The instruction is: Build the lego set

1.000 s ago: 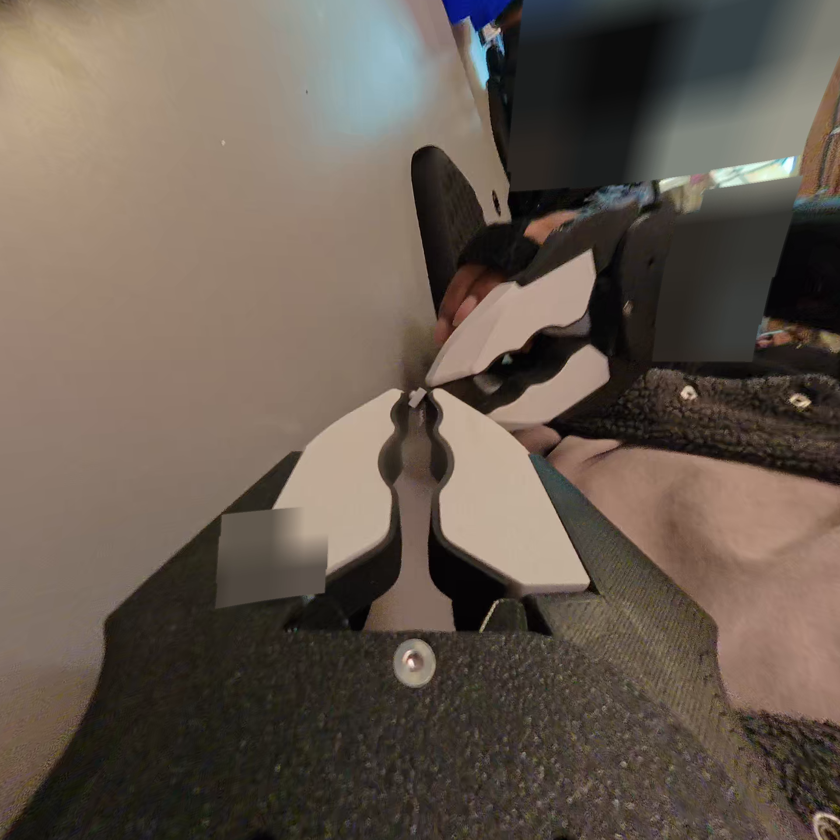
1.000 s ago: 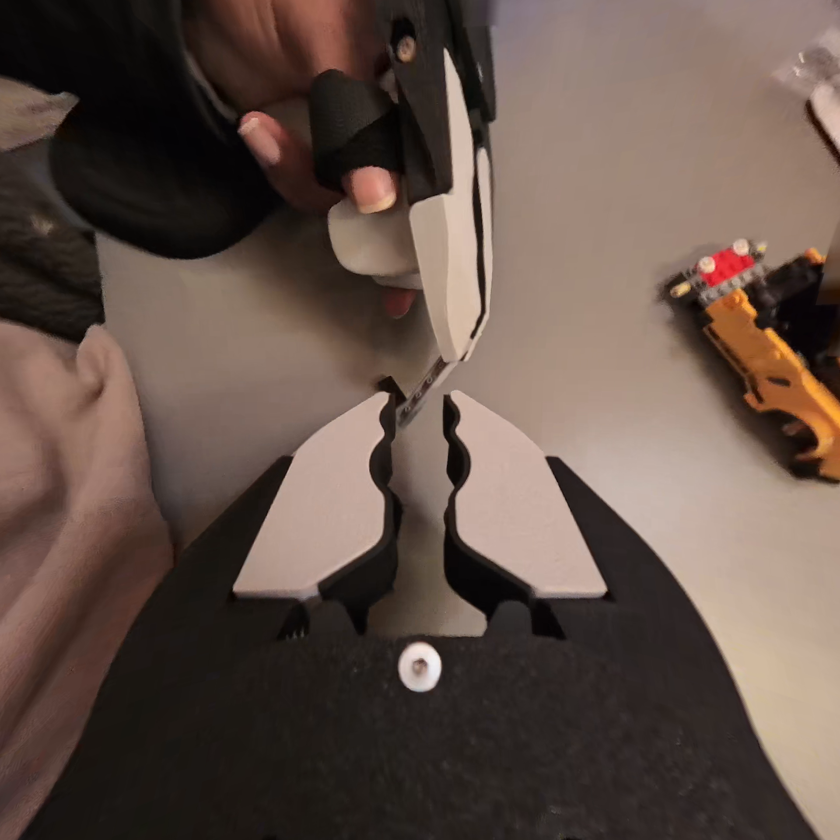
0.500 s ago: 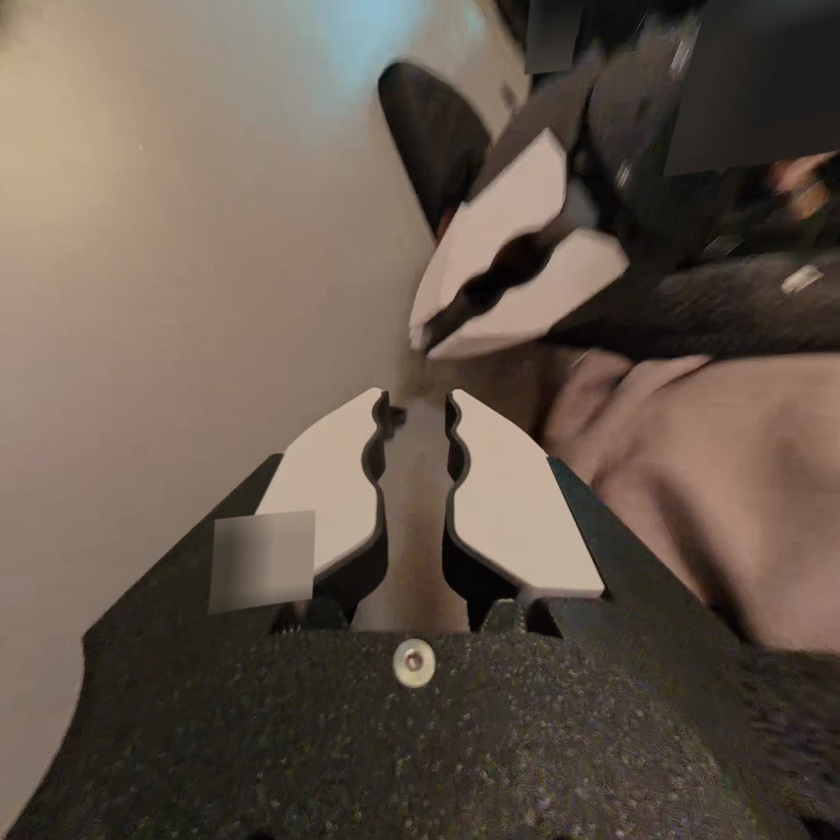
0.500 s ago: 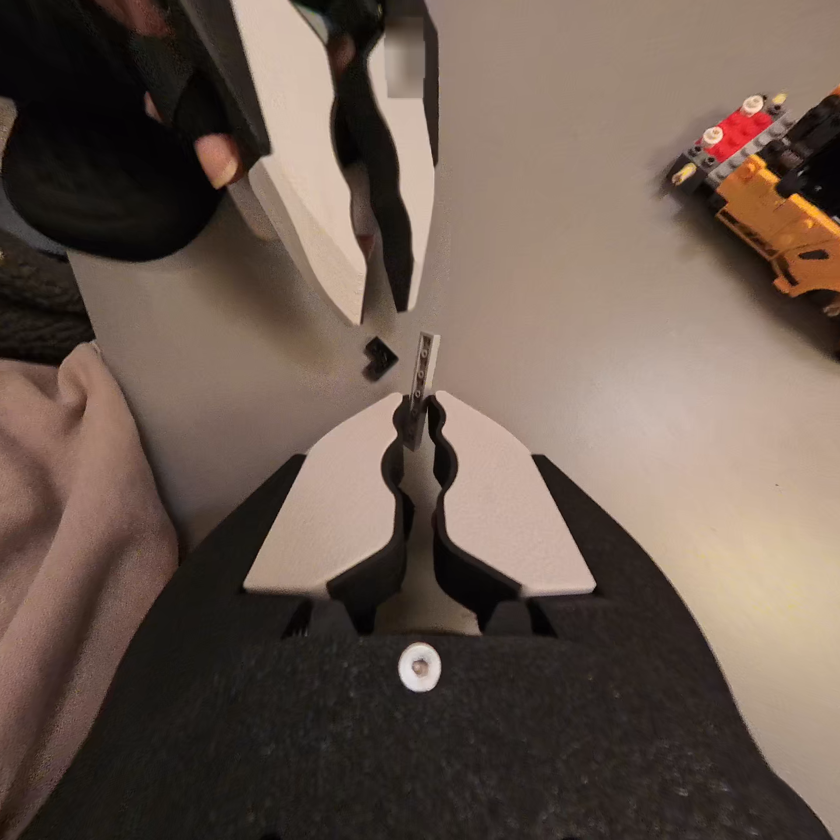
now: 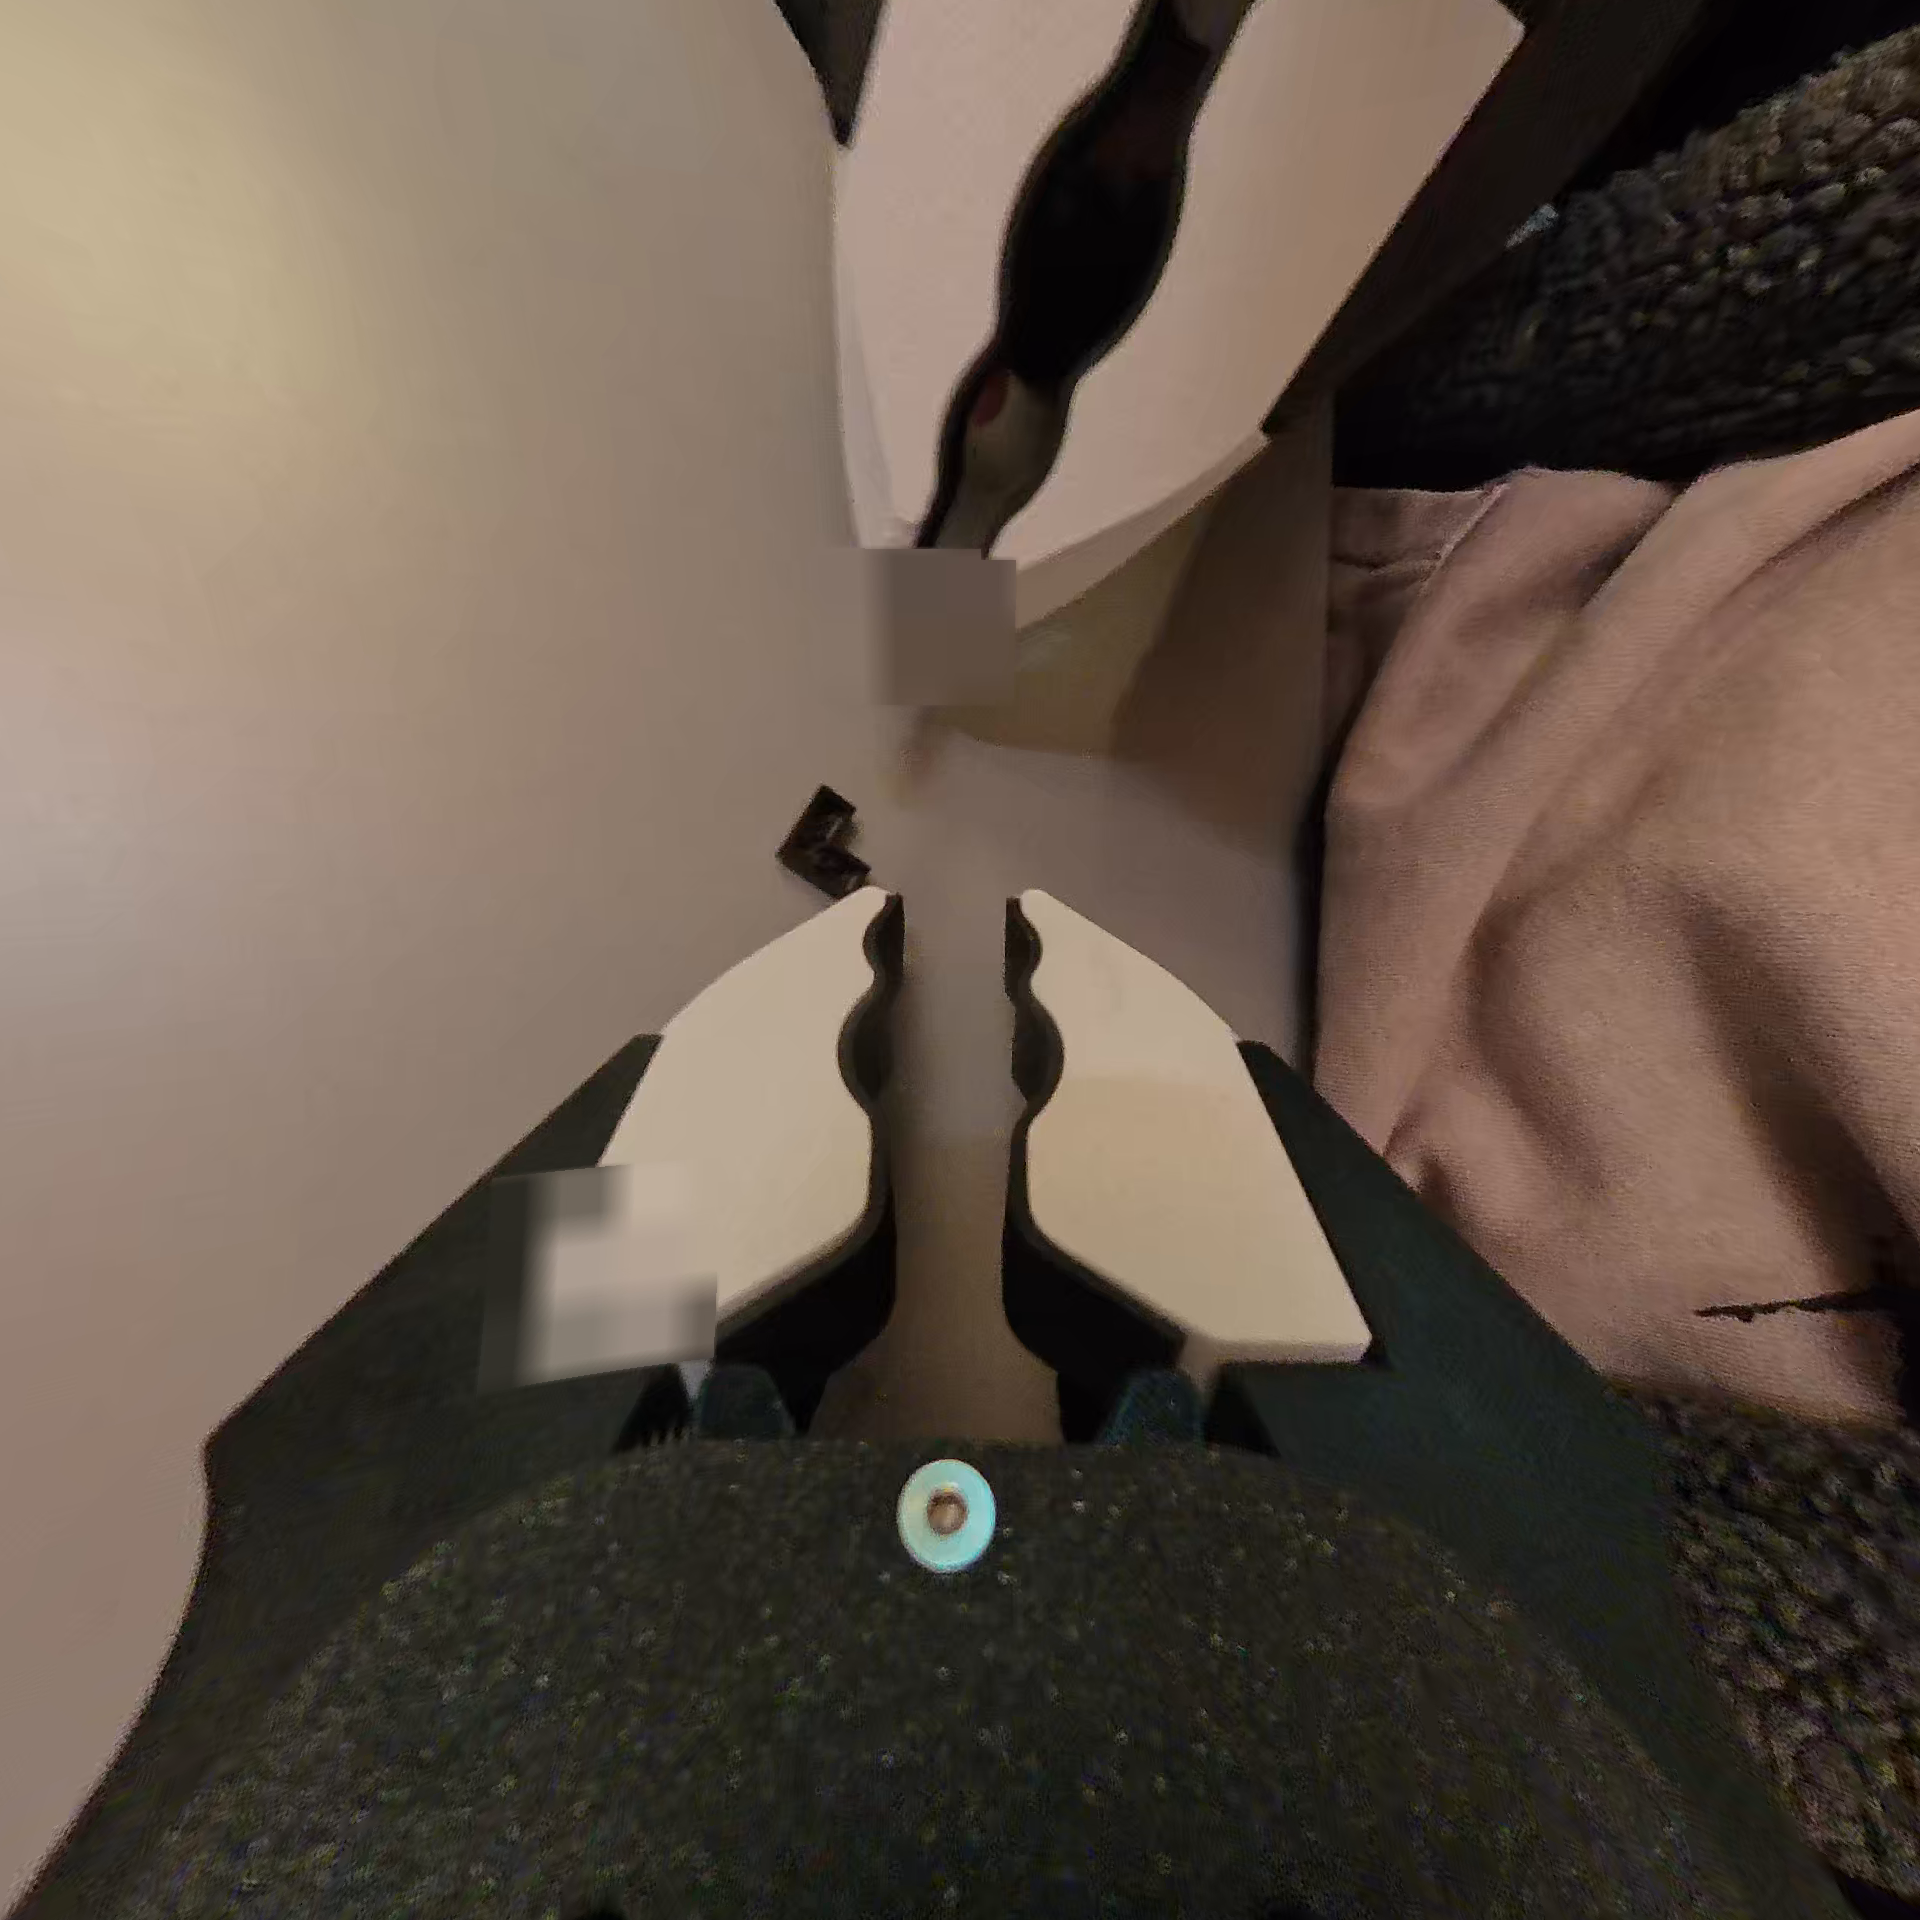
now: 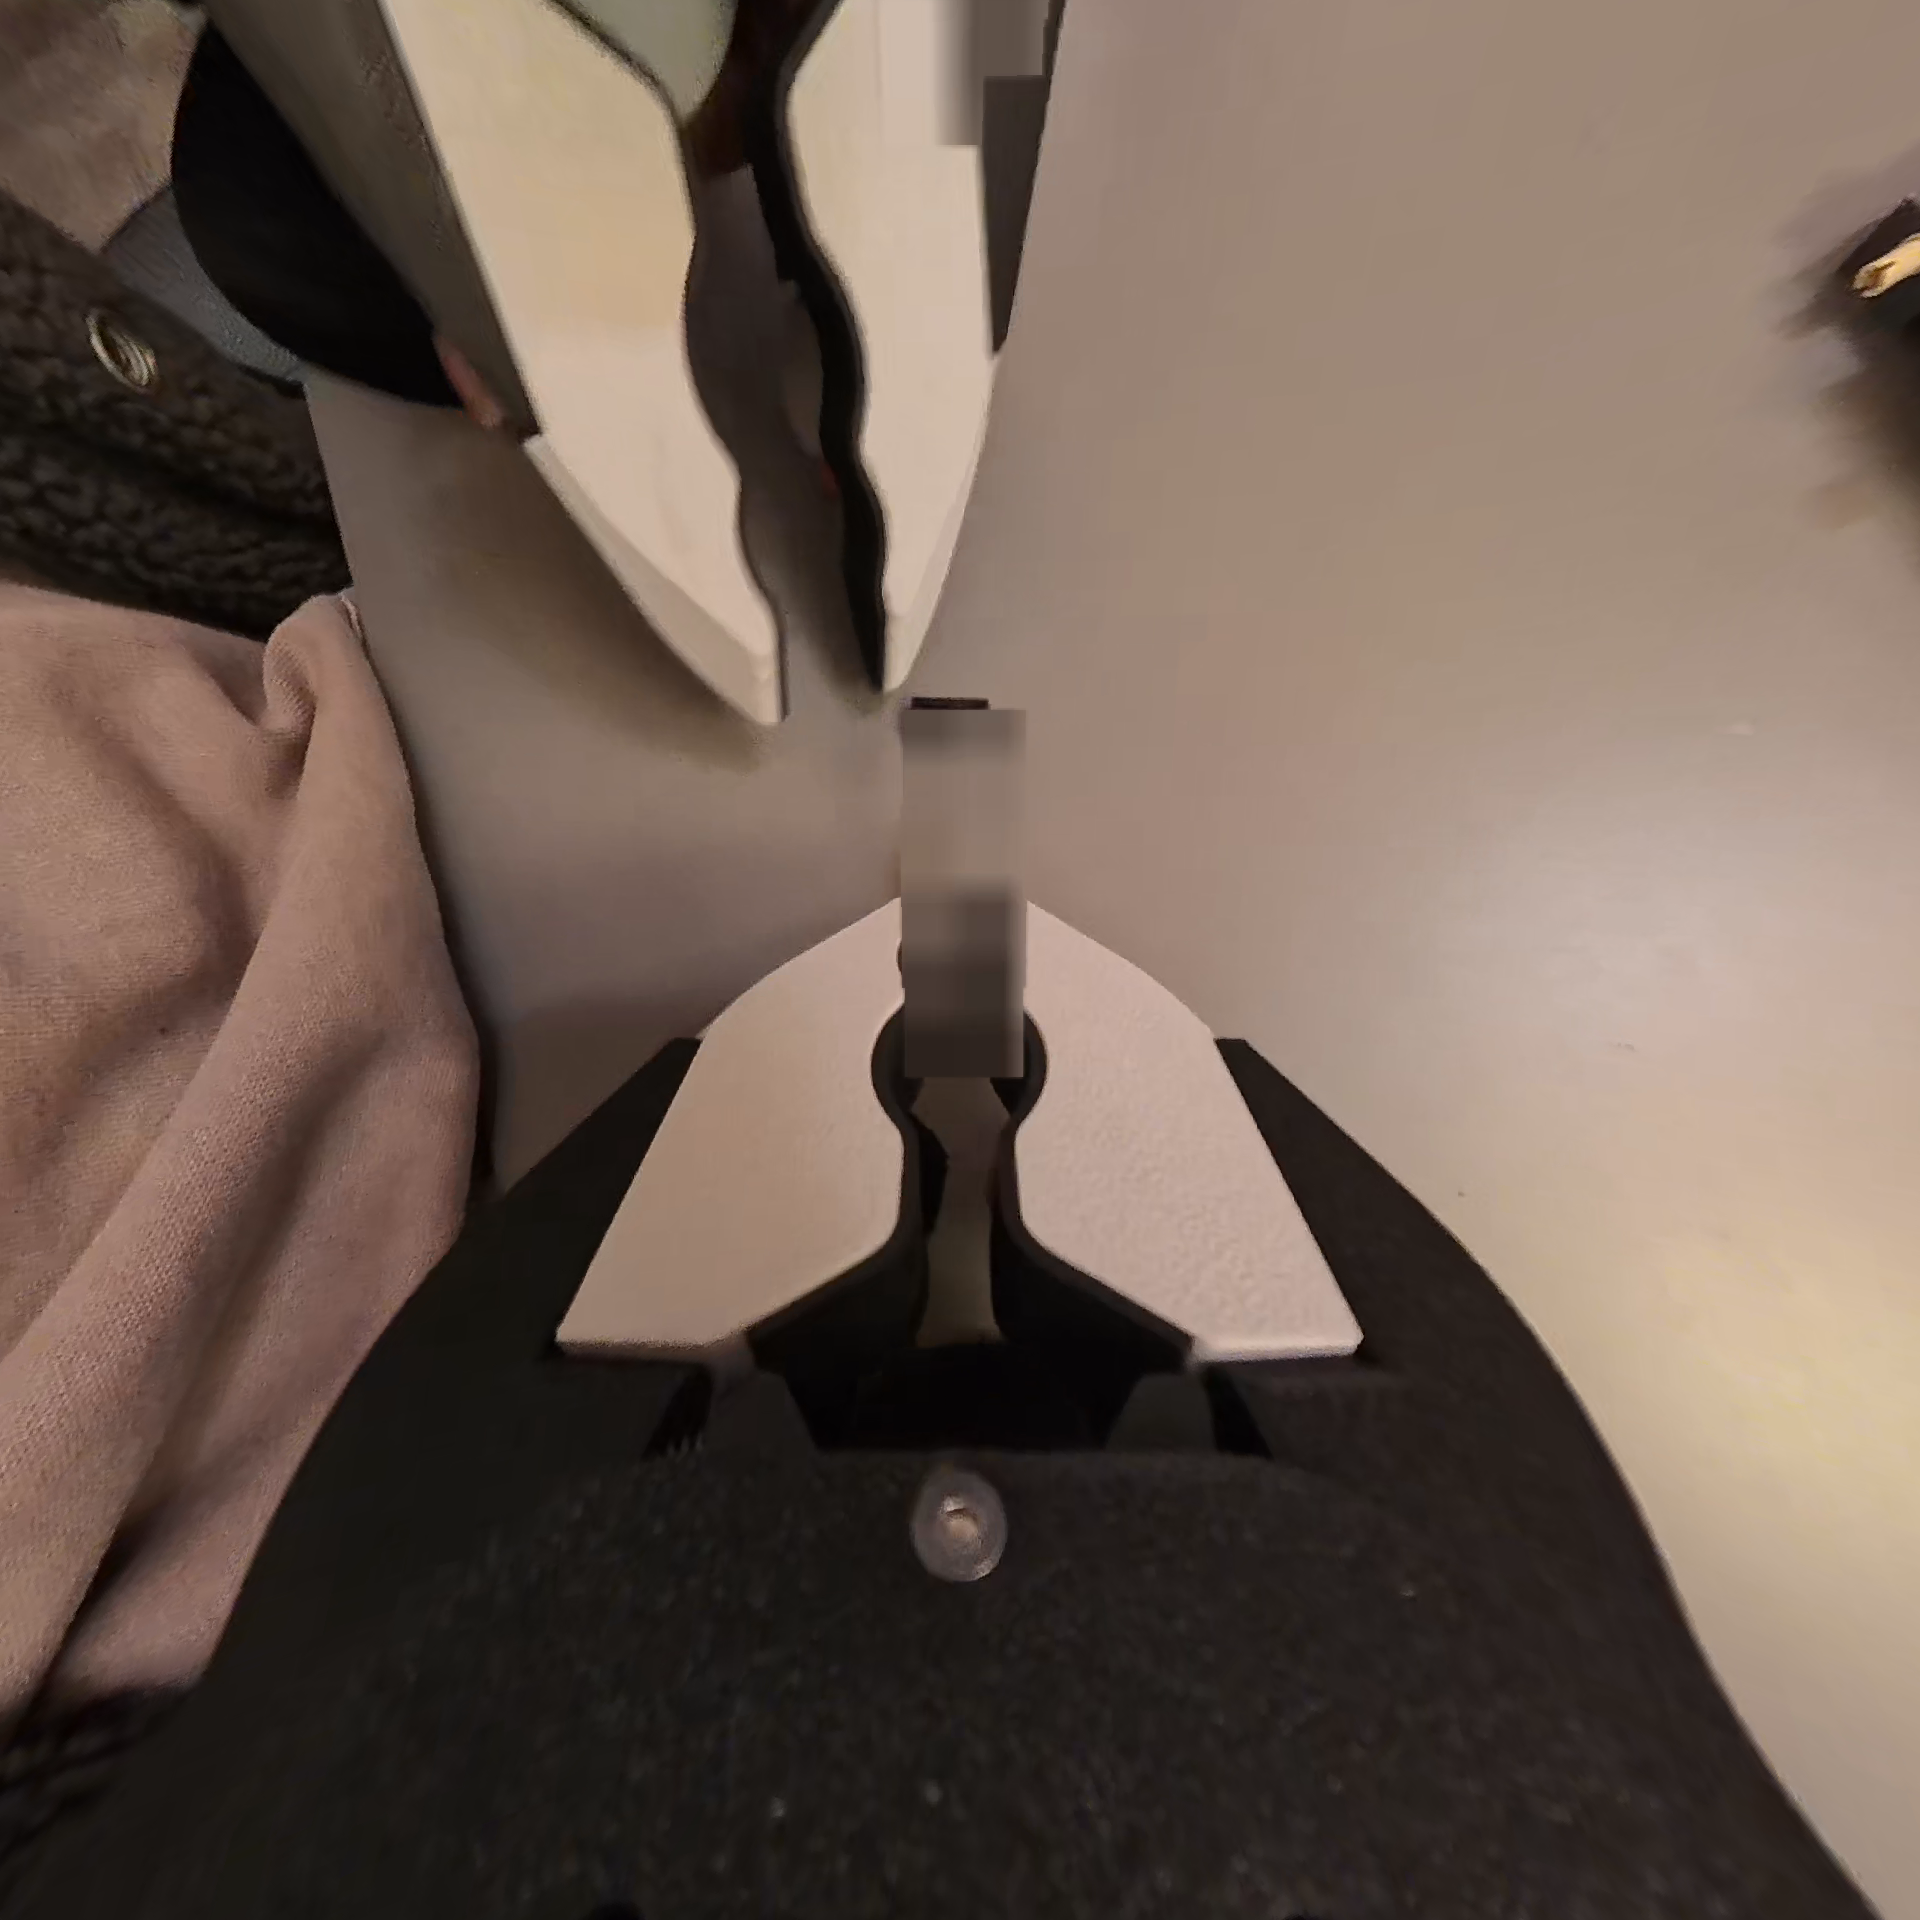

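Left tool: jaws spread, nothing between them, tips low over the desk. Just beyond its left fingertip a small black angled piece lies loose on the desk, touching nothing; the spread jaws and low approach suggest this piece is the intended pickup. Right tool: jaws pressed almost together. A blurred patch covers the tips in both views, so the grip cannot be fully confirmed, but the left wrist view shows a thin grey sliver, taken to be a plate, lodged in the narrow gap. Judgement: pinching it edge-on, so its faces stay free for joining. The two tools face each other tip to tip, near but apart, with the black piece between them; this arrangement fits a mating step not yet made. Pink cloth lies along the desk's edge, beside the work. Far right in the right wrist view, well apart, a blurred dark-and-yellow object sits on the desk, possibly the partly built model; detail cannot be told.
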Available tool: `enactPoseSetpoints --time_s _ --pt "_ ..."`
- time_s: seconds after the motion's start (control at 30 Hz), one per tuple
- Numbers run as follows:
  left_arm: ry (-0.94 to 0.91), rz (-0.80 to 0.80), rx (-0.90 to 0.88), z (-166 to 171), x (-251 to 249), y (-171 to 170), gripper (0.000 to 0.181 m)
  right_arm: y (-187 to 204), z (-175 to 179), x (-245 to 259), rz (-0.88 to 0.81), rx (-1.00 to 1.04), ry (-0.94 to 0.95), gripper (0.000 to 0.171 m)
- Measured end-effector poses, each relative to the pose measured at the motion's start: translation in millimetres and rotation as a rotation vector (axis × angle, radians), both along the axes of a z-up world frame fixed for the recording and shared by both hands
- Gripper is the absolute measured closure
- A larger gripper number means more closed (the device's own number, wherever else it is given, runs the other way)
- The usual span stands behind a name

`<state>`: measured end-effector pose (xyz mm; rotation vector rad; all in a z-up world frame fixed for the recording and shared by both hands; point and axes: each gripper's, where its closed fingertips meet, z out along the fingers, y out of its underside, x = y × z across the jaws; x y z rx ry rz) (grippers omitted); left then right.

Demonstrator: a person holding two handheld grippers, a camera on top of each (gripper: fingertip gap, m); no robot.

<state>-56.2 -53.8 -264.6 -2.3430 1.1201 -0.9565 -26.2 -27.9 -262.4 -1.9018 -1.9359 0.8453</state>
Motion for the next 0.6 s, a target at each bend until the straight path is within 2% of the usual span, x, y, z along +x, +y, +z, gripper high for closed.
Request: enactPoseSetpoints --time_s 0.13,0.23,0.4,0.5,0.6 --pt "0.077 0.0 0.094 -6 -9 16 0.159 -4 -4 2 0.063 -0.01 -0.038 0.164" --pt "0.125 -0.096 0.18 -11 -4 18 0.152 -5 -7 2 0.119 -0.029 -0.082 0.164" --pt "0.186 -0.215 0.263 -15 3 20 0.152 -3 -7 3 0.187 -0.062 -0.124 0.164" --pt "0.21 -0.196 0.269 -17 1 27 0.164 -1 -9 4 0.208 -0.081 -0.135 0.164" --pt "0.209 -0.146 0.263 -17 0 34 0.164 3 -10 3 0.214 -0.112 -0.136 0.164"
